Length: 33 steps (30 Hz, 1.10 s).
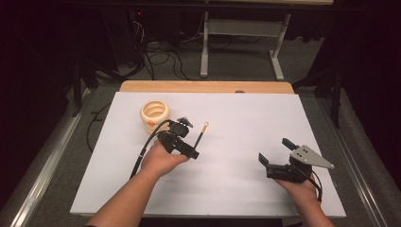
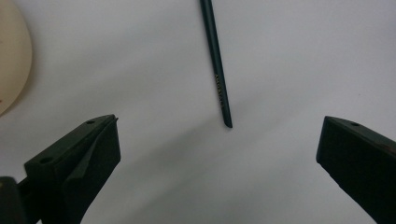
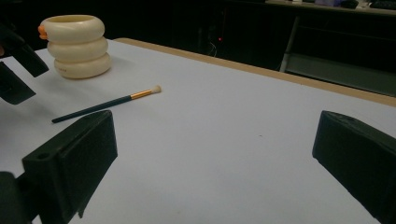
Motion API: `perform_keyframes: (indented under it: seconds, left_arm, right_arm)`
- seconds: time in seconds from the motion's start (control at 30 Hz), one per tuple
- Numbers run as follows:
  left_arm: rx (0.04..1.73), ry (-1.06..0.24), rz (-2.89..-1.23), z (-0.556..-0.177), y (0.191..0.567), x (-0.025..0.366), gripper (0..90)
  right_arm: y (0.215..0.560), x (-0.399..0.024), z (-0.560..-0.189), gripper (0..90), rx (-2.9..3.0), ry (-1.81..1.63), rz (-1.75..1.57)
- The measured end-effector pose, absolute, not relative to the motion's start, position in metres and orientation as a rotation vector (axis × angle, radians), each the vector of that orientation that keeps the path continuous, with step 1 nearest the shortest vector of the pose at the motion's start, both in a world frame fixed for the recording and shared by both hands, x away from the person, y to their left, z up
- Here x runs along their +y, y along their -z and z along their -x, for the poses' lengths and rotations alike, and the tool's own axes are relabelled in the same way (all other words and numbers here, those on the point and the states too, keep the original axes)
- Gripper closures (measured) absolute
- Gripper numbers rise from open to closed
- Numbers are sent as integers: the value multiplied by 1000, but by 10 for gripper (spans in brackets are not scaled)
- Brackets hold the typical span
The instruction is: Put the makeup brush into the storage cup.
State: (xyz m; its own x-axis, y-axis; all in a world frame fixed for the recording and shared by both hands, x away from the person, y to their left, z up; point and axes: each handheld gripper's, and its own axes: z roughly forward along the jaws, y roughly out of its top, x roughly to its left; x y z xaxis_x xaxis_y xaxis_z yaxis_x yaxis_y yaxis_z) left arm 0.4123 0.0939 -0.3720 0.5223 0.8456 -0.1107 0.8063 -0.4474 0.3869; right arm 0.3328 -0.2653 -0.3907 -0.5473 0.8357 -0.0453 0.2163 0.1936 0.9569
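Note:
A thin makeup brush (image 1: 200, 134) with a dark handle, a copper ferrule and a pale tip lies on the white table (image 1: 246, 113). A cream ribbed cup (image 1: 154, 115) stands upright to its left. My left gripper (image 1: 188, 137) is open over the brush's handle end. In the left gripper view the handle end (image 2: 219, 84) lies on the table between and just ahead of the gripper (image 2: 219, 122), untouched. My right gripper (image 1: 275, 151) stands open and empty at the front right. The right gripper view shows its gripper (image 3: 217, 116), the brush (image 3: 107, 104) and the cup (image 3: 77, 45) farther off.
The table's wooden far edge (image 1: 203, 86) borders dark floor with cables and a metal table frame (image 1: 239, 33). Wide bare white surface lies between the two grippers. The left gripper's black jaws (image 3: 14, 65) show at the left edge of the right gripper view.

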Motion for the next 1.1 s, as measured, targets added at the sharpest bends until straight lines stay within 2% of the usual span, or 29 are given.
perform_keyframes:
  seconds: [0.5, 0.73, 0.87, 0.9, 1.0, 1.03, 1.1]
  left_arm:
    - [1371, -123, -2348, -424, 380, 89, 8]
    - [1372, -128, -2333, -428, 384, 86, 37]
    - [1371, -117, -2320, -429, 386, 84, 83]
    - [1370, -115, -2318, -429, 386, 83, 134]
    - [1366, -115, -2320, -430, 386, 82, 171]
    - [1363, -112, -2331, -431, 388, 80, 220]
    - [1363, -106, -2334, -432, 388, 80, 257]
  right_arm:
    - [392, -264, -335, 13, 1911, -1360, -963]
    - [392, -264, -335, 14, 1912, -1359, -977]
    - [392, -264, -336, 15, 1916, -1359, -968]
    - [392, -264, -336, 14, 1917, -1361, -965]
    - [392, -264, -336, 14, 1917, -1361, -972]
    - [392, -264, -336, 15, 1918, -1360, -975]
    - [392, -264, -336, 15, 1916, -1359, -977]
